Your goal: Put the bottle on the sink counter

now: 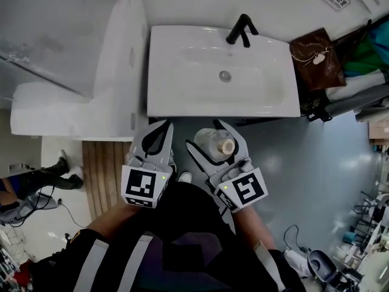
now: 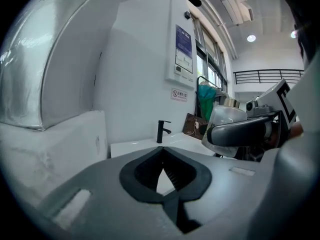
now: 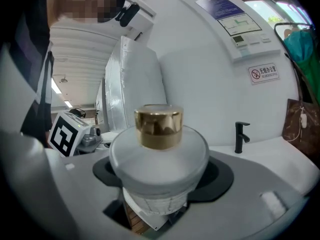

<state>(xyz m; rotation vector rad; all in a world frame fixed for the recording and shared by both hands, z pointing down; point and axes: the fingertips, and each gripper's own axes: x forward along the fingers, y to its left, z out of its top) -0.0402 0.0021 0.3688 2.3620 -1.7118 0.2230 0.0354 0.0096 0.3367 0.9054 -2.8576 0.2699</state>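
A frosted white bottle with a gold cap stands upright between the jaws of my right gripper, which is shut on its wide body just in front of the white sink. In the right gripper view the bottle fills the middle, and the grey jaws hug its body on both sides. My left gripper hangs beside it on the left, shut and holding nothing. Its black fingertips meet in the left gripper view. There the held bottle shows at the right. A black faucet stands at the sink's back edge.
A brown bag hangs right of the sink beside green cloth. A white wrapped panel juts out left of the sink. A wooden slat mat lies on the floor below it. Someone's shoes stand at far left. Grey floor spreads to the right.
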